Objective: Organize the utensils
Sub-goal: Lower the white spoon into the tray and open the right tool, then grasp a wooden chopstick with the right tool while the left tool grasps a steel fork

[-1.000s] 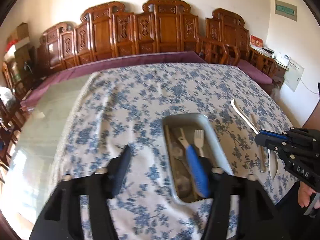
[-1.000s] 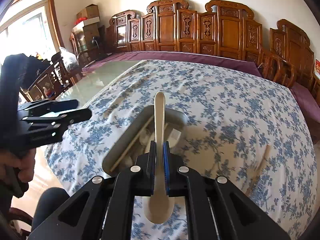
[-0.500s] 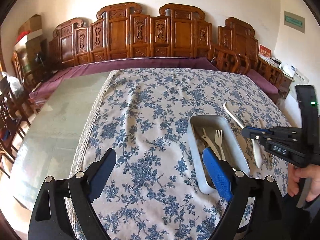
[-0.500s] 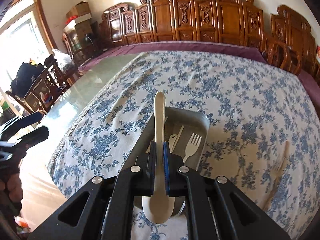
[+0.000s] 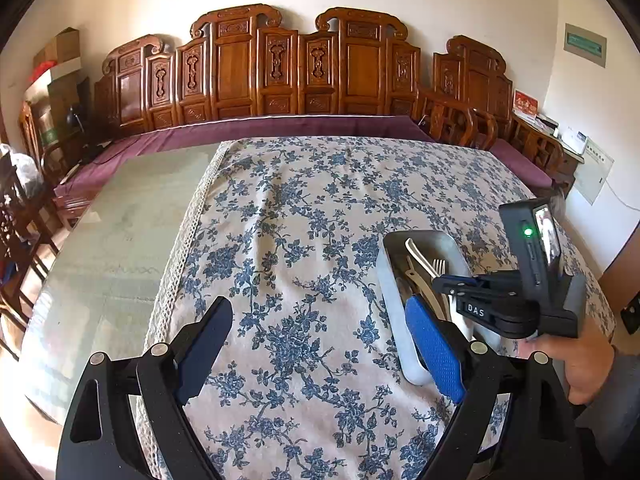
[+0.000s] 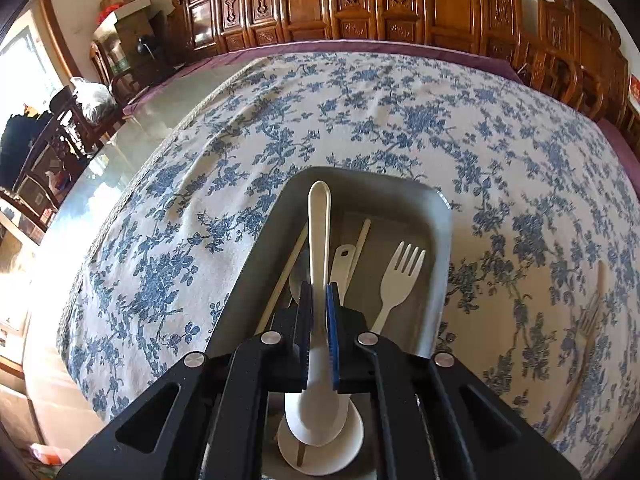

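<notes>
right gripper [image 6: 319, 312]: pinching a white spoon [image 6: 319, 248], hovering it over the metal tray [image 6: 438, 264]
left gripper [image 5: 320, 344]: hanging spread wide, holding nothing
tray: already holding a white fork [image 6: 400, 276] and chopsticks [image 6: 358, 246]
farther right: another fork [image 6: 588, 320] is waiting on the tablecloth [image 6: 360, 120]

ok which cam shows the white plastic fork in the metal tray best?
Right wrist view: the white plastic fork lies in full sight in the grey metal tray, tines and handle clear. In the left wrist view only its tines show; the right gripper covers the handle.
</notes>
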### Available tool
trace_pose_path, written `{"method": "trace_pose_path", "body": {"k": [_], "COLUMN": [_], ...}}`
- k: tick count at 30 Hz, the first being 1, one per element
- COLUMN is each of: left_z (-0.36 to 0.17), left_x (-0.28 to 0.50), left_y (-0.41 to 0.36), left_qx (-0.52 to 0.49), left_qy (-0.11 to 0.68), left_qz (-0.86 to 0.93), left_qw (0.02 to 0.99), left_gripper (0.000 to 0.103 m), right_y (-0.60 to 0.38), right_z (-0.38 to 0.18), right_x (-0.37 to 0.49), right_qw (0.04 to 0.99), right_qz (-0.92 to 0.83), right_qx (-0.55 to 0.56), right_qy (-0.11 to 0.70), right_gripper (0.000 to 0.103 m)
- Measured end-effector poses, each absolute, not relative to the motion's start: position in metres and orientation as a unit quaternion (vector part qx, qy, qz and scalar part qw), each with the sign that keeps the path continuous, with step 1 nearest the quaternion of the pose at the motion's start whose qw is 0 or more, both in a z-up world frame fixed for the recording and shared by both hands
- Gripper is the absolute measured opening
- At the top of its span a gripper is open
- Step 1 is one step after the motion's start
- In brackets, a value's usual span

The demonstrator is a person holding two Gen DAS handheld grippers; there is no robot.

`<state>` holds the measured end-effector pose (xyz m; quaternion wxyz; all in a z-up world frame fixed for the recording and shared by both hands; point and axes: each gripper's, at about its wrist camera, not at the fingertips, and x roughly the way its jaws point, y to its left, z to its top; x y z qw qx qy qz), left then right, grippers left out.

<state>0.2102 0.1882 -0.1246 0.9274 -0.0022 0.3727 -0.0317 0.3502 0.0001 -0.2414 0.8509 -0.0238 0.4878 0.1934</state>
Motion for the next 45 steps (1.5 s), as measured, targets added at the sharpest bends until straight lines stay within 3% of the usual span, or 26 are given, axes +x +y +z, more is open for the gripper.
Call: {"method": "trace_pose_path", "body": {"k": [12, 22, 26, 33, 45], "left_z": [-0.130, -0.123, -0.126, -0.145, -0.183], "left_x": [0.212, 0.223, 0.228, 0.237, 0.237], "left_y": [0.177, 0.117, 0.086, 0.033, -0.023], "left_qx": [0.009, 0.031, 0.034, 0.037, 0.048], "left_qy": [0.383, 0.377, 0.373, 0.385, 0.413], "left_qz": [-0.032, -0.051, -0.060, -0.076, -0.100], "left_qw": [0.923, 0.924, 0.925, 0.919, 0.904], "left_gripper": [0.085, 0.085, 0.085, 0.085, 0.085], "right_y": [-0.023, -0.126, -0.187, -0.257, -0.257], "right_z": [-0.224, -0.194, -0.208, -0.252, -0.287], "right_x": [0.343, 0.309, 0.305, 0.314, 0.343], "right_qw": [0.862, 0.893, 0.898, 0.888, 0.875], "right_qz": [0.209, 0.182, 0.141, 0.091, 0.085], "right_qx": [-0.023, -0.031, -0.035, -0.008, -0.004], "right_qy": [0.461, 0.411, 0.415, 0.450, 0.476], "right_gripper": [0.010, 0.010, 0.017, 0.021, 0.023]}}
